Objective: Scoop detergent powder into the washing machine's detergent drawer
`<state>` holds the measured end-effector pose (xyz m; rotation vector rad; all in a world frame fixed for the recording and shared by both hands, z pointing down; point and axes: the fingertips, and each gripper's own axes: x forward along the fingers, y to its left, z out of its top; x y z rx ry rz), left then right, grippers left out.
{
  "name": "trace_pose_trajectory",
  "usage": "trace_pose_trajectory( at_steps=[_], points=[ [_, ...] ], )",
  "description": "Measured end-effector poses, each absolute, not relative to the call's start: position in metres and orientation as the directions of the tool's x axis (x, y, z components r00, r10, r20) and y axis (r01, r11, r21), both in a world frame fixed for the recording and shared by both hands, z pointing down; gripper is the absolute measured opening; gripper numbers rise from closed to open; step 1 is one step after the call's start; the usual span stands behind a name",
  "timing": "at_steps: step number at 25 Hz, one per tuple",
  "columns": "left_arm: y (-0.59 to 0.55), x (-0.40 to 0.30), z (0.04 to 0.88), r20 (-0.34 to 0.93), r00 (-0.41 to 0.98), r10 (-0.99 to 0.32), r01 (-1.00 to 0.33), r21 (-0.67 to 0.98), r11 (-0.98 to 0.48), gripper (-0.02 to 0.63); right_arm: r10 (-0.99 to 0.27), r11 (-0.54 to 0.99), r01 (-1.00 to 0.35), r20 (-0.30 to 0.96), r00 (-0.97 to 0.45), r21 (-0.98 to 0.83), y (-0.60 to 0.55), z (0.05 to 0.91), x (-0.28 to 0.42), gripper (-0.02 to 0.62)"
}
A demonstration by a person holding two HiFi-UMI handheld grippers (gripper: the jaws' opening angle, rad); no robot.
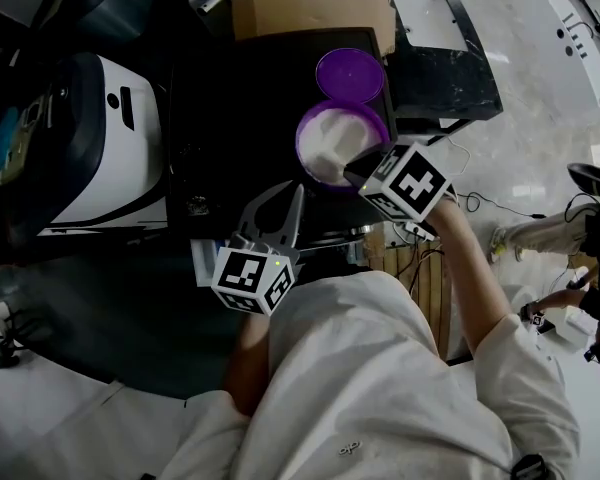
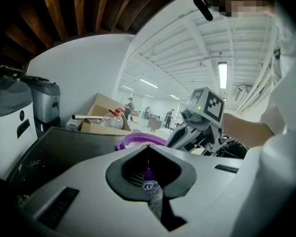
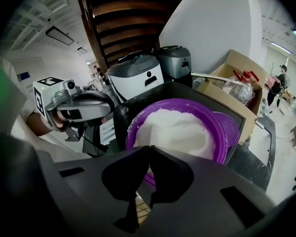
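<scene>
Head view: the purple tub (image 1: 304, 136) of detergent powder (image 1: 332, 150) stands open on the dark surface (image 1: 230, 98), with its lid (image 1: 350, 73) at 12 o'clock. The right gripper (image 1: 358, 175) is at the tub's 4 o'clock rim, the left gripper (image 1: 288, 203) at 7 o'clock.

Left gripper view: fingers clenched, nothing held.

Right gripper view: fingers clenched above the powder, no scoop visible.

Judgement: no powder moved yet; no drawer identifiable.
</scene>
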<state>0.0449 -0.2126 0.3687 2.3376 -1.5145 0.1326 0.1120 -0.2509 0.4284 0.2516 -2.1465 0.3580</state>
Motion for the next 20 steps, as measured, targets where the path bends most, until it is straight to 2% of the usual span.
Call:
trace_pose_trajectory(
  at_steps=[20],
  points=[
    [-0.212, 0.052, 0.371, 0.267, 0.431, -0.862, -0.897, 0.227, -0.379, 0.018, -0.097, 0.777, -0.444, 0.612, -0.785, -0.446, -0.257, 0.409, 0.124, 0.014]
  ],
)
